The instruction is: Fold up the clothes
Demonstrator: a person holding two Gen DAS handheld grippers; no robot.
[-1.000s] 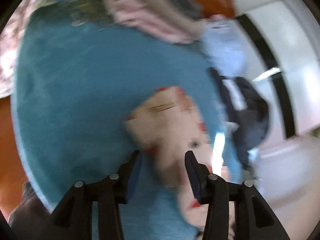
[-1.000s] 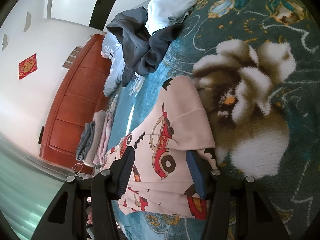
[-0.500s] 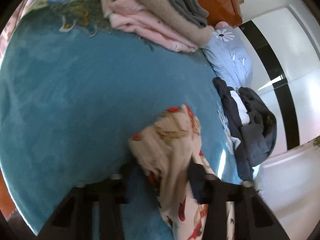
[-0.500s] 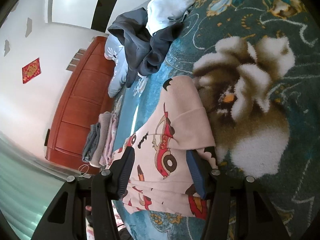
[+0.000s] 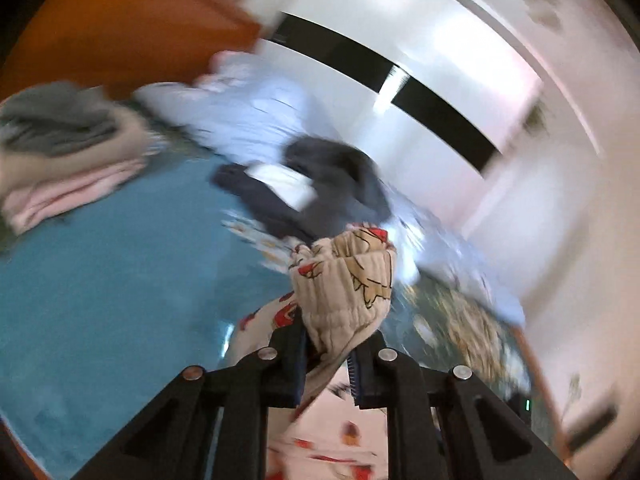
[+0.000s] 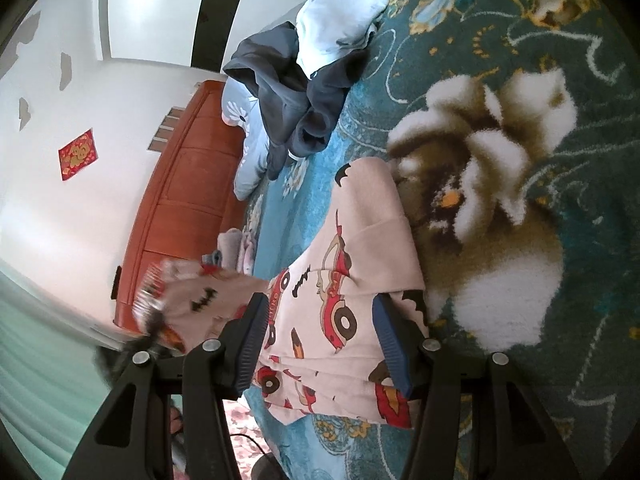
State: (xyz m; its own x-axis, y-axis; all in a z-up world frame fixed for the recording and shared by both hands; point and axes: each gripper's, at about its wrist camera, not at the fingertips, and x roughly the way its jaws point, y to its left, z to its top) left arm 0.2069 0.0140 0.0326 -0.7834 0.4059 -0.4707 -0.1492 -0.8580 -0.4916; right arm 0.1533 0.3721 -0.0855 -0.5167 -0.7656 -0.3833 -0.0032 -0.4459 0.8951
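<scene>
While the left hand-held gripper [image 5: 326, 360] lifts the pyjama's [image 6: 352, 280] cuff [image 5: 348, 284], pinched, the right hand-held gripper [image 6: 320, 340] gapes wide over its flat half.

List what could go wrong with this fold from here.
1. The left tongs pinch only a bunched ribbed edge of the car-print garment; it may slip out mid-lift.
2. The right tongs are open over the cloth, apparently not gripping, so the lower layers may drag and undo the fold.
3. The lifted edge swings toward the dark clothes pile and might land skewed.
</scene>
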